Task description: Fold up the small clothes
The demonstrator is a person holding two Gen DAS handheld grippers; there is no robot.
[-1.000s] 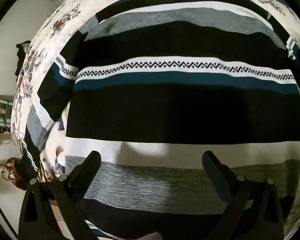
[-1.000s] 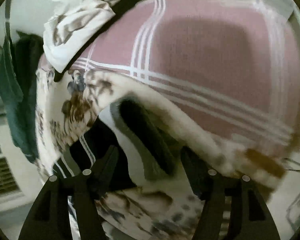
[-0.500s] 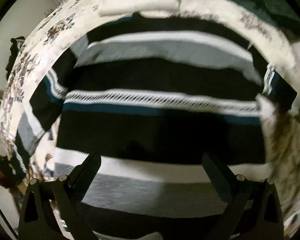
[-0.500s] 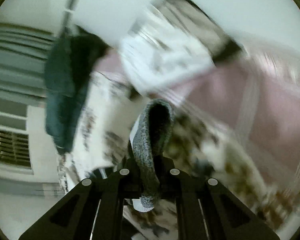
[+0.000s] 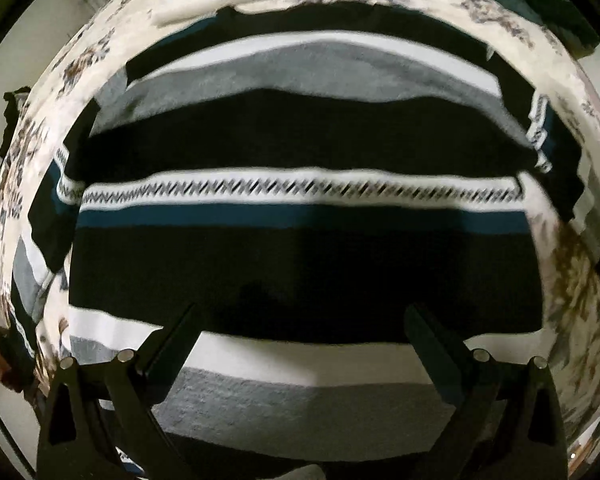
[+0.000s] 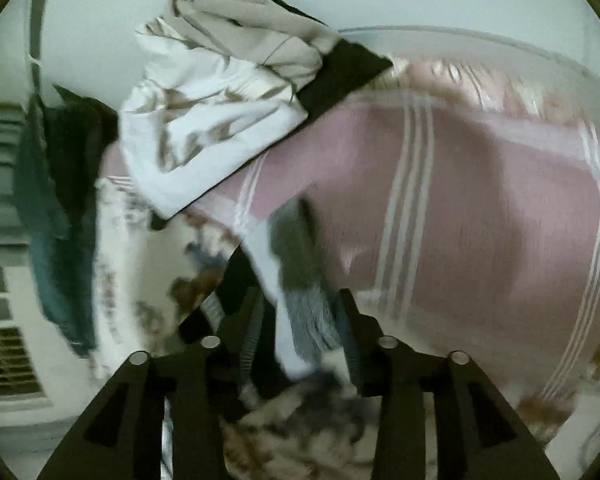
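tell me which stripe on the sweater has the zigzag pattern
The white stripe across the middle of the sweater, just above the teal stripe. The other white stripes are plain.

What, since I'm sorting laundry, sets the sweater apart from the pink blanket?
The sweater has broad black, grey, white and teal bands; the blanket is pink with thin white lines. Nothing lies on the sweater; a clothes pile overlaps the blanket. Both lie spread out.
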